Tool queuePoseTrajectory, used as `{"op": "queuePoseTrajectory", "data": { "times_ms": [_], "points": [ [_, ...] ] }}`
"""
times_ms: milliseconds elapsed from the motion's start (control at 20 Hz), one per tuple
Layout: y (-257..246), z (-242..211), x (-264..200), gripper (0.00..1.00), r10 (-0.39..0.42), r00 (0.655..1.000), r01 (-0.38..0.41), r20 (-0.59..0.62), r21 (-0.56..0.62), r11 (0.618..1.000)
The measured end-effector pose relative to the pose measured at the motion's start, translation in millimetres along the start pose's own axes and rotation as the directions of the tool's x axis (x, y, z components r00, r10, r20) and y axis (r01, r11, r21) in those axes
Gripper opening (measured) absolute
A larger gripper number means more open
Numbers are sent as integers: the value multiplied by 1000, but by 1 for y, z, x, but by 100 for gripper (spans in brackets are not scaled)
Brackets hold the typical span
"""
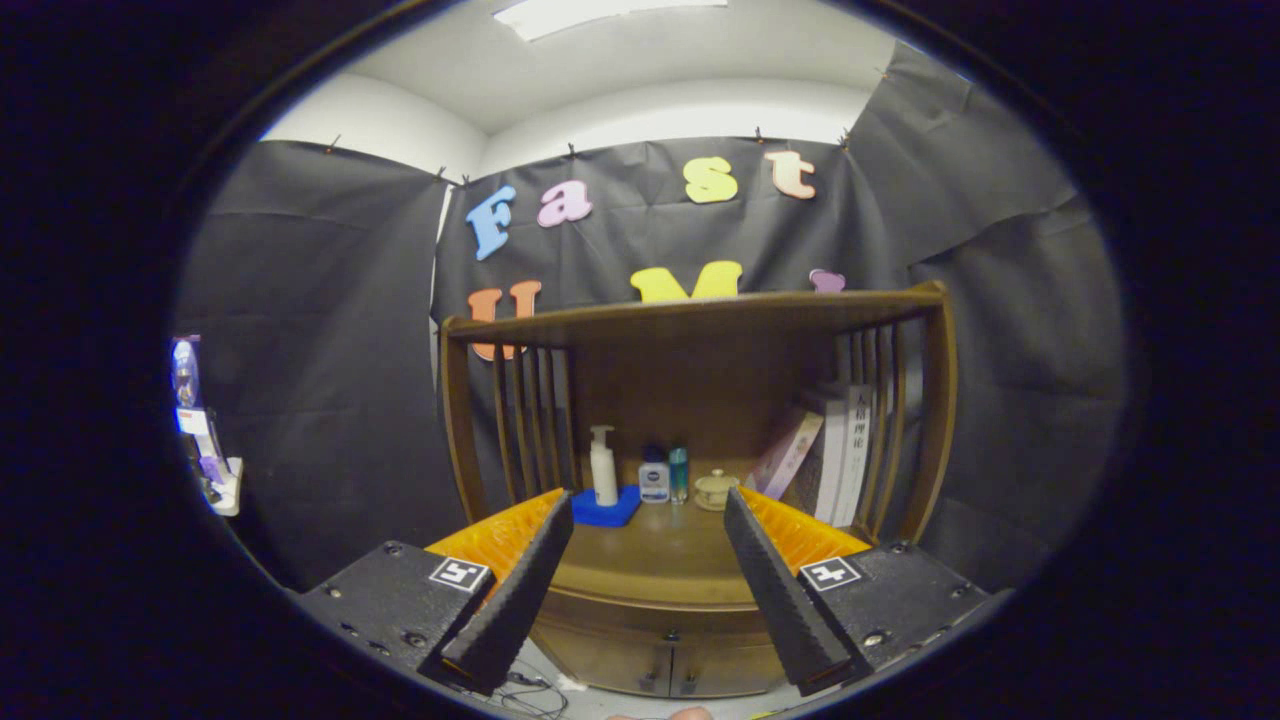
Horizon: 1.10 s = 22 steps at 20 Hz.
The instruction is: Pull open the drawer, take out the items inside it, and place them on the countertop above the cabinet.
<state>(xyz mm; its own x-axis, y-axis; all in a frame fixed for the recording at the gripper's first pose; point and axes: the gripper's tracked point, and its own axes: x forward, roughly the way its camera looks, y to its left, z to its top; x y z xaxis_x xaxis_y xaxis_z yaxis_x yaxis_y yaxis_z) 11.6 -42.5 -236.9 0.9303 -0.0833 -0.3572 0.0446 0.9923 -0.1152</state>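
Between the spread fingers of the gripper (650,590), a wooden cabinet (690,480) fills the middle ground, with its countertop (650,560) straight ahead and level with the fingertips. The jaws stand wide apart and hold nothing; only air and the counter's front edge lie between them.

The drawer (655,615) appears to be the band of wood just under the countertop's lip, shut flush, and it sits below the line the fingers point along. That is the relation the next move hangs on: the gripper aims forward at the counter, while the drawer front lies lower and a little nearer, its long axis running side to side across the gap between the 2 fingers. I judge that the gripper must drop and tilt down before it can find a pull. Whether the drawer has a knob I cannot tell (2 small knobs (668,682) show lower still, on what look like cabinet doors).

At the back of the countertop stand a white pump bottle (603,468) on a blue pad (607,508), a small jar (654,482), a slim teal bottle (679,474) and a lidded pot (714,489), with books (835,450) leaning beside them. The front of the counter looks bare, fit for setting items down.
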Motion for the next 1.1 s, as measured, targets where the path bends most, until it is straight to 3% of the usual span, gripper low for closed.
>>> {"op": "queuePoseTrajectory", "data": {
  "times_ms": [300,600,1100],
  "points": [
    [-5,-82,38,98,15,996,-11,-87,51,999],
    [-21,-158,66,98,-84,987,79,-139,-36,996],
    [-42,-253,112,95,-129,952,148,-279,47,988]
  ]
}}
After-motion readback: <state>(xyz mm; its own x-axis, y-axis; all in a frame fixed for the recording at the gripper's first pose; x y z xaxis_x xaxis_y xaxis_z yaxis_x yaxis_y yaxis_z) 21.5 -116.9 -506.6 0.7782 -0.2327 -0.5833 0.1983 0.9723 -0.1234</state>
